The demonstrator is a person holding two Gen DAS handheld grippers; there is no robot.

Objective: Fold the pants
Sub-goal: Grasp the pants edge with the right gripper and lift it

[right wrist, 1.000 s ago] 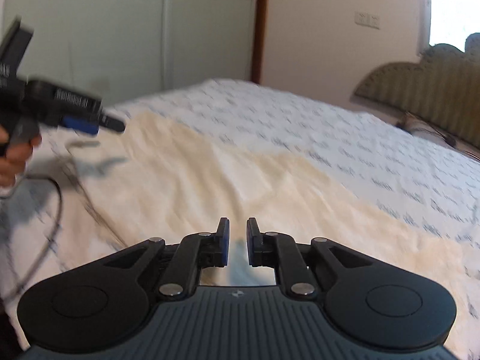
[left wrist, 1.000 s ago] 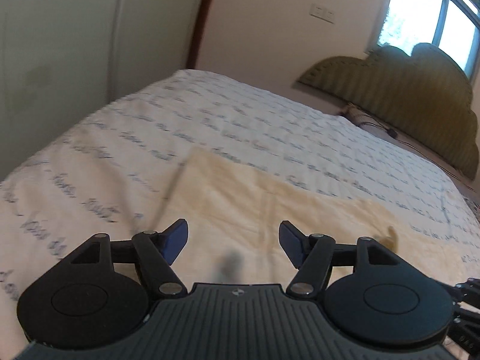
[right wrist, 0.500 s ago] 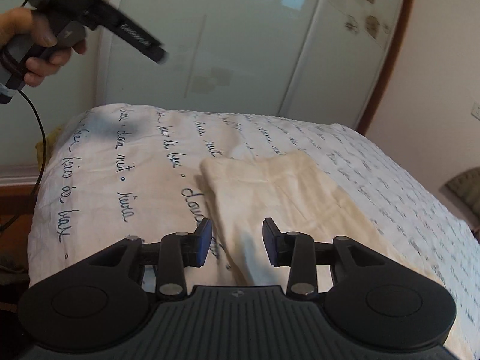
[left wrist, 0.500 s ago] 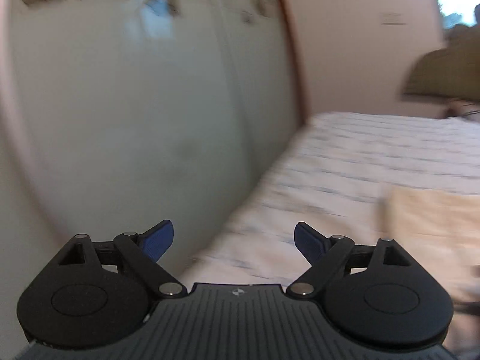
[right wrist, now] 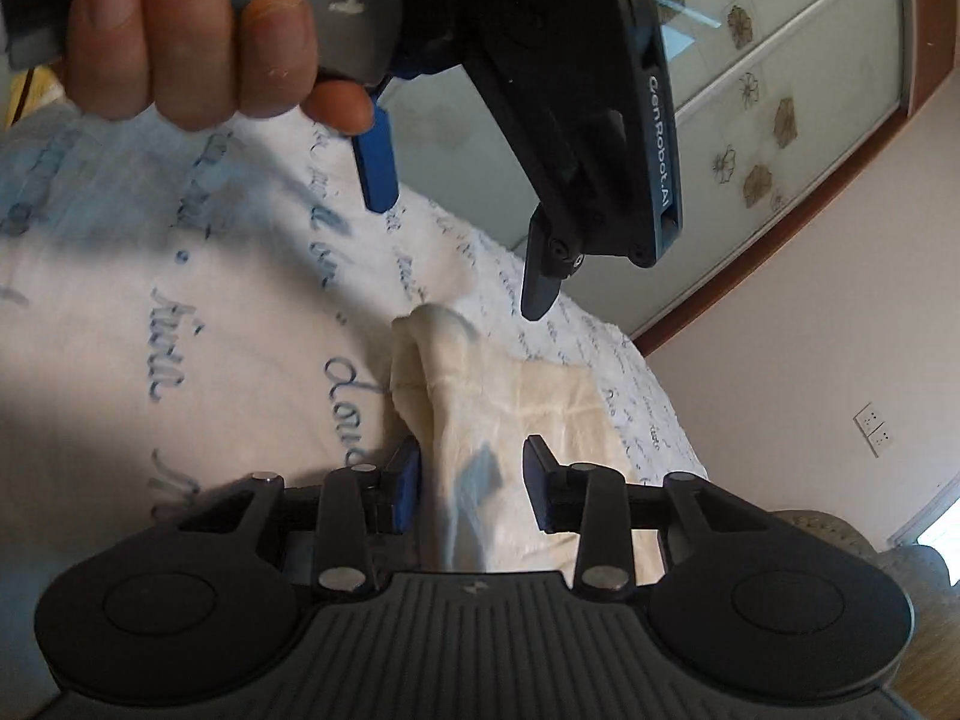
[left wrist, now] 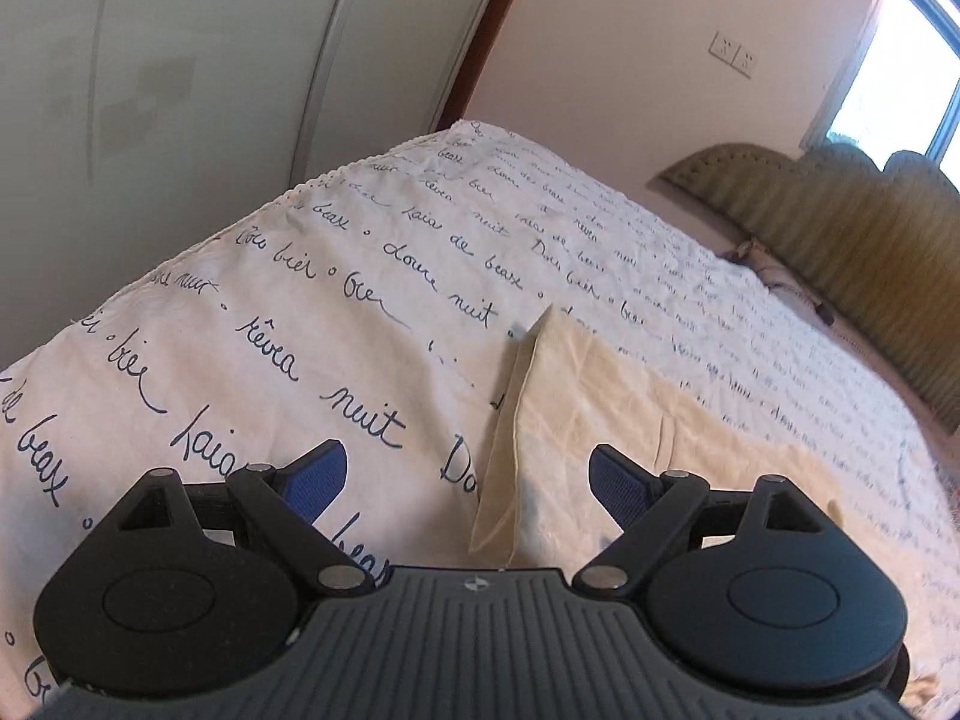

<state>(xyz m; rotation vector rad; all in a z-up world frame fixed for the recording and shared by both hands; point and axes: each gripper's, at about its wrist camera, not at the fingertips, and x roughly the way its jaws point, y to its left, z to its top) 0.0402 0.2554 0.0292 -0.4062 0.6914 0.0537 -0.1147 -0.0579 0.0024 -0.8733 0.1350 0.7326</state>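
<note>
Left to right: left gripper (left wrist: 467,483) hangs over the near end of the pants (left wrist: 630,420), jaws wide apart, nothing between the pads; in the right wrist view the same gripper shows from outside, held in a hand (right wrist: 180,30), pads clear of the cloth.

Pants: cream, lying flat along the bed (left wrist: 300,312) on a white cover printed with script; one end edge sits just ahead of the left gripper, lifted a little off the cover; the rest runs off toward the headboard (left wrist: 840,222).

Right gripper (right wrist: 471,492): jaws part-open, recently opened from near shut; a bunched corner of the pants stands up between the pads; left pad looks to touch the cloth, right pad shows a gap, so no clamp that I can see.

Step, my read: both grippers lining up on the same end of the pants to pick 2 corners for the next fold; no grip made yet.

Next move needs: right gripper to close on the bunched corner; left gripper to drop to the lifted edge and close on both layers; then lift together and carry toward the headboard end.

Risk: pinching the bed cover along with the pants.
</note>
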